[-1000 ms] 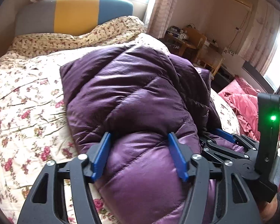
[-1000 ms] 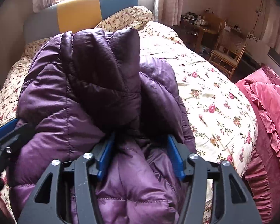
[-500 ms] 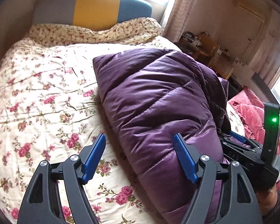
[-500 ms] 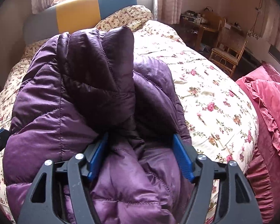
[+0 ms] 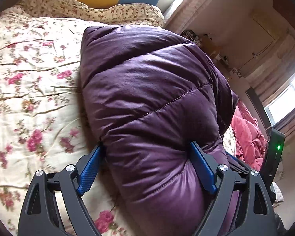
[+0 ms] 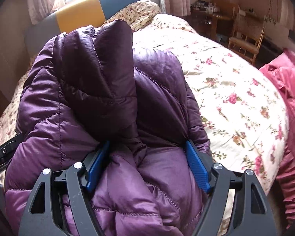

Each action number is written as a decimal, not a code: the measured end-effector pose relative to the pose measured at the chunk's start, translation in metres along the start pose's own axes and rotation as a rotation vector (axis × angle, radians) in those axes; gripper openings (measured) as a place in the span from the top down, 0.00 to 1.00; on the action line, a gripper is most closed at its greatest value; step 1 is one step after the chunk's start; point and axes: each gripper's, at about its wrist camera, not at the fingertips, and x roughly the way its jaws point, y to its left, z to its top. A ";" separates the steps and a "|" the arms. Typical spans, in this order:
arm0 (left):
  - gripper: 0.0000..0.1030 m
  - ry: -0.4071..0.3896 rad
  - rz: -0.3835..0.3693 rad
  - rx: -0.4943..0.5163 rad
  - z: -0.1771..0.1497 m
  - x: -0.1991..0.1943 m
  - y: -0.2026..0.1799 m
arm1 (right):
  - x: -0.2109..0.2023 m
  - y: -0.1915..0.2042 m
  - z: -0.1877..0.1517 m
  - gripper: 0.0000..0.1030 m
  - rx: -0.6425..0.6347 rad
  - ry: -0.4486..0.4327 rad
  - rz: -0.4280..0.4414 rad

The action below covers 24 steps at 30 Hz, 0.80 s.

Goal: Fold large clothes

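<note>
A puffy purple down jacket (image 5: 147, 90) lies folded into a thick bundle on the flowered bed cover (image 5: 29, 82). My left gripper (image 5: 145, 167) is wide open, and the near end of the bundle bulges between its blue pads (image 5: 90, 169). In the right wrist view the jacket (image 6: 100, 82) fills the middle, with a dark folded part standing up on top. My right gripper (image 6: 147, 165) is also wide open around the jacket's near edge. The right gripper's body (image 5: 273, 157) with a green light shows at the right of the left wrist view.
The bed has a grey, yellow and blue headboard (image 6: 82, 13) at the far end. A pink ruffled blanket (image 6: 291, 102) hangs at the bed's right side. A wooden chair (image 6: 245, 37) and a desk stand by the far wall.
The left gripper moved from the bare cover left of the jacket back around its near end, closer in. The right gripper stayed open around the jacket, barely moving.
</note>
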 end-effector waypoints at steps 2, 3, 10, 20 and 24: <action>0.18 -0.001 -0.015 -0.003 0.001 0.003 -0.001 | 0.002 -0.004 0.001 0.31 0.005 0.006 0.029; 0.24 -0.005 -0.020 0.000 0.001 0.003 -0.003 | 0.004 -0.006 0.001 0.35 0.010 0.011 0.049; 0.54 -0.044 -0.049 0.050 0.004 -0.008 -0.013 | 0.004 0.003 0.004 0.64 -0.009 0.025 0.132; 0.57 -0.102 -0.017 0.079 0.001 -0.057 -0.006 | -0.011 0.052 -0.007 0.71 -0.085 0.037 0.203; 0.57 -0.152 0.031 0.059 -0.006 -0.095 0.011 | -0.015 0.092 -0.016 0.72 -0.144 0.053 0.261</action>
